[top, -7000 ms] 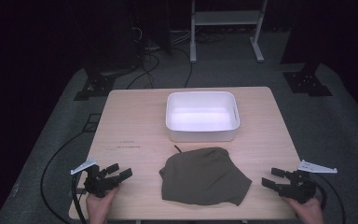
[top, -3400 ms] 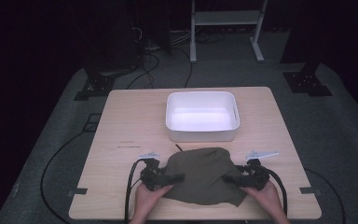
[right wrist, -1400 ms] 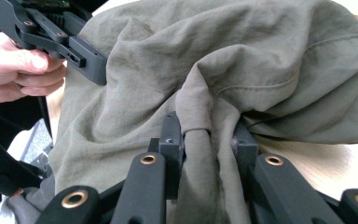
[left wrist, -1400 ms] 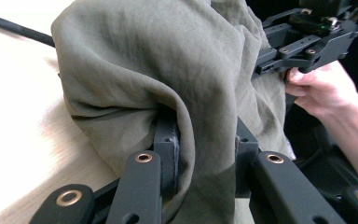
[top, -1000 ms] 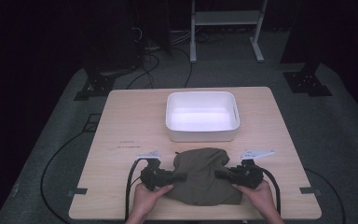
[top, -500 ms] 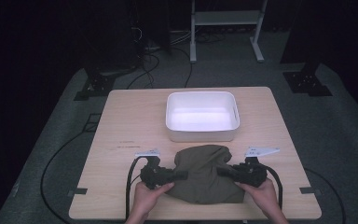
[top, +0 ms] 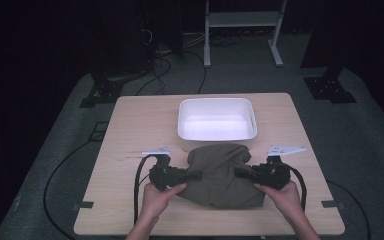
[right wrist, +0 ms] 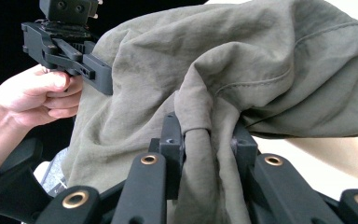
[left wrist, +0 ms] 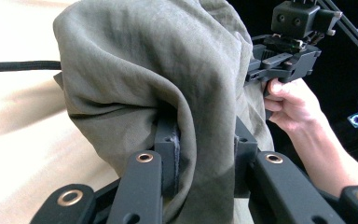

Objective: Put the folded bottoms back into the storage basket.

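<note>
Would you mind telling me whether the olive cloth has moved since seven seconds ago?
Yes. The olive cloth has bunched up and shifted toward the white tub, its far edge now reaching it.
</note>
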Action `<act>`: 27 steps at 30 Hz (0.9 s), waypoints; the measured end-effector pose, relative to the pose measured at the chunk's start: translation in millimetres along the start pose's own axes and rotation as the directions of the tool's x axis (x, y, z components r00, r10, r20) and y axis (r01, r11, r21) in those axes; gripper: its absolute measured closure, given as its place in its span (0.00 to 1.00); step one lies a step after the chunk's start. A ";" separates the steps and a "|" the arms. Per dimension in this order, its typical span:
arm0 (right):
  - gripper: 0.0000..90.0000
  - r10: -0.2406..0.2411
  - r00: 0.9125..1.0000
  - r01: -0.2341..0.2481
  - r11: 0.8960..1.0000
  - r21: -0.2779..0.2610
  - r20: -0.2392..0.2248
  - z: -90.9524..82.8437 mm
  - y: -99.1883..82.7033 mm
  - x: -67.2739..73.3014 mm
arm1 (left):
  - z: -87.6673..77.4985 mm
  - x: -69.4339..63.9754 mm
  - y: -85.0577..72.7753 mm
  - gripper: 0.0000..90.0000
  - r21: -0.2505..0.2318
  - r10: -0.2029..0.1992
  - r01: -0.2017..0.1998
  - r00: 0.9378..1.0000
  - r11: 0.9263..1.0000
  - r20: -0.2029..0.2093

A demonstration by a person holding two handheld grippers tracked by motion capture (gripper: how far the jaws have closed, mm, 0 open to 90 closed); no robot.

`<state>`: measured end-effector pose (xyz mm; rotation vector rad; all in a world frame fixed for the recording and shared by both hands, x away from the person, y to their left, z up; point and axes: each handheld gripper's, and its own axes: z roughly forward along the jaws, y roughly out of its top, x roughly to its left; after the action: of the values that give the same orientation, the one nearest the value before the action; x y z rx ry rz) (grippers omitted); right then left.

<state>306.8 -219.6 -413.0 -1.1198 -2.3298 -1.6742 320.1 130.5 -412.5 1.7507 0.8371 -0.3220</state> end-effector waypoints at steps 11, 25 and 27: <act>0.81 -0.037 0.999 0.037 0.999 -0.002 0.032 -2.5 31.5 0.9 | -4.7 0.9 29.0 0.79 -0.012 -0.004 0.004 1.000 1.000 0.002; 0.81 -0.053 0.997 0.053 0.999 -0.010 0.048 -6.2 63.6 -1.0 | -10.1 1.8 61.9 0.79 -0.017 -0.003 0.003 1.000 1.000 -0.009; 0.81 -0.056 0.997 0.056 0.998 -0.004 0.052 -6.5 67.9 -0.8 | -10.4 1.5 66.4 0.79 -0.019 -0.003 0.003 1.000 1.000 -0.014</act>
<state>344.7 -215.6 -356.4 -1.1229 -2.4110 -1.6912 364.1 131.6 -361.6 1.7359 0.8503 -0.3025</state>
